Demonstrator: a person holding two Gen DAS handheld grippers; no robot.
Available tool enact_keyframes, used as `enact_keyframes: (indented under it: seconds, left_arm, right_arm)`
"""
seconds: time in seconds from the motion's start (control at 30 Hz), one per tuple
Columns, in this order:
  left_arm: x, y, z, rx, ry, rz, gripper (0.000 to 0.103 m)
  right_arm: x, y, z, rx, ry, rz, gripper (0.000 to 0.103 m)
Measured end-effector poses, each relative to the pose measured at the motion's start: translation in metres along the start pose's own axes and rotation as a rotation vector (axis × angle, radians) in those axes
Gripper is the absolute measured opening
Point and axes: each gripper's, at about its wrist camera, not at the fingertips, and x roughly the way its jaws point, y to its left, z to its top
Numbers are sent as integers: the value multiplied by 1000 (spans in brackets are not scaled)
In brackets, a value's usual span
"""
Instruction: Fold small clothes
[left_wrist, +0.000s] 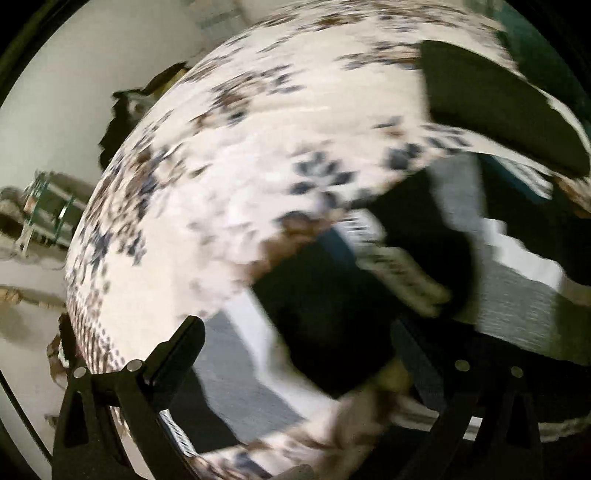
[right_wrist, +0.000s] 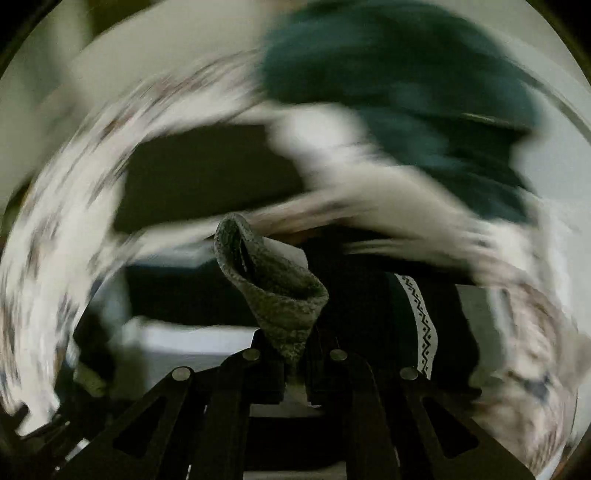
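Observation:
In the right wrist view my right gripper (right_wrist: 295, 354) is shut on a grey knitted cloth (right_wrist: 273, 280), whose bunched end stands up from between the fingers. In the left wrist view my left gripper (left_wrist: 295, 332) has its fingers (left_wrist: 177, 354) spread wide apart with nothing between them. Below it lies a blurred pile of black and white clothes (left_wrist: 332, 302). All this sits on a white bedspread with a blue and brown floral pattern (left_wrist: 229, 147), also blurred in the right wrist view (right_wrist: 55, 229).
A black cloth (left_wrist: 498, 107) lies on the bedspread at the upper right. A dark green garment (right_wrist: 424, 81) shows at the top of the right wrist view. A patterned white strip (right_wrist: 421, 317) runs beside the right fingers. Floor and furniture (left_wrist: 48, 210) show past the bed's left edge.

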Motion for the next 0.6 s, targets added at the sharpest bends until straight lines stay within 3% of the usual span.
enact_keyframes:
  seconds: [0.07, 0.17, 0.27, 0.33, 0.37, 0.47, 0.53, 0.6]
  left_arm:
    - [13, 16, -2, -31, 21, 15, 103]
    - [30, 41, -2, -77, 35, 23, 103]
    - [38, 52, -4, -101, 50, 18, 103]
    - [41, 62, -8, -124, 61, 2, 103]
    - [40, 65, -9, -134, 66, -3, 103]
    - [33, 89, -26, -196, 98, -46, 103]
    - [27, 110, -45, -246, 147, -74, 103]
    - [22, 134, -76, -321, 223, -110, 103]
  right_arm:
    - [33, 68, -7, -127, 37, -11, 7]
    - [54, 123, -14, -201, 56, -46, 7]
    - [68, 131, -22, -200, 117, -63, 8]
    - [74, 123, -23, -161, 195, 3, 11]
    - [71, 111, -27, -103, 228, 103, 20]
    - [50, 73, -41, 30, 264, 288, 69]
    - [31, 46, -56, 90, 274, 320, 71]
    - [20, 25, -64, 108, 285, 285, 72]
